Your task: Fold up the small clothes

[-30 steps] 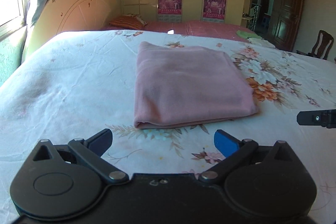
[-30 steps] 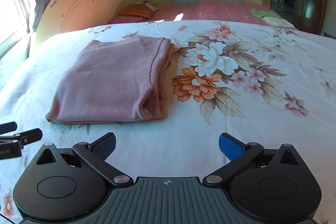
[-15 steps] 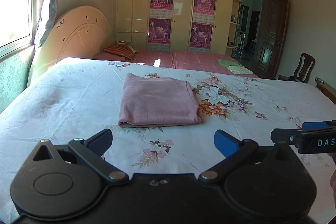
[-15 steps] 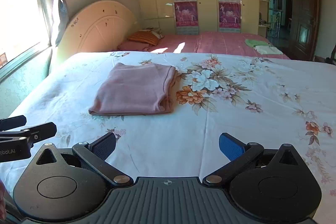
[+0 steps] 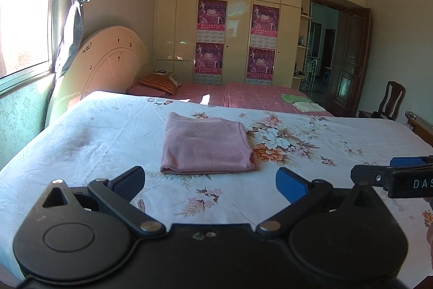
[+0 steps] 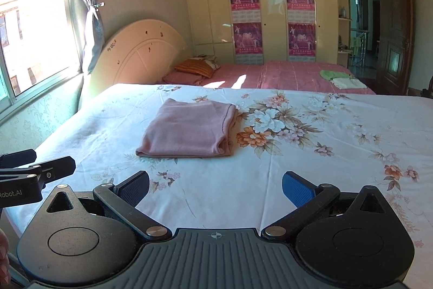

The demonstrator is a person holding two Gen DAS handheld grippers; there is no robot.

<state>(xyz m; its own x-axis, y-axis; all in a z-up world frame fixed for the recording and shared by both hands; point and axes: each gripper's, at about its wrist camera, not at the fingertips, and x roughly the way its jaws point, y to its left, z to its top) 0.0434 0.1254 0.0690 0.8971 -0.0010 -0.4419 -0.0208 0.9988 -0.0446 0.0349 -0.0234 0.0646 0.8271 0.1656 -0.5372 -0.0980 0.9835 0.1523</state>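
A pink garment [image 5: 207, 144] lies folded into a neat rectangle on the floral bed sheet [image 5: 108, 132]; it also shows in the right wrist view [image 6: 189, 130]. My left gripper [image 5: 209, 182] is open and empty, held back from the garment's near edge. My right gripper [image 6: 215, 187] is open and empty, also well short of the garment and to its right. Each gripper's tip shows in the other's view: the right one [image 5: 392, 176] and the left one [image 6: 38, 169].
A cream headboard [image 5: 108, 64] stands at the left by the window. A second bed with a pink cover [image 5: 243, 95], a striped pillow [image 5: 159, 81] and green and white cloths [image 5: 300, 102] lies behind. A wardrobe, an open door and a chair [image 5: 389, 102] are beyond.
Both grippers have pulled back and up from the folded garment, which now looks smaller and farther away. Both stayed open. The garment has not moved.
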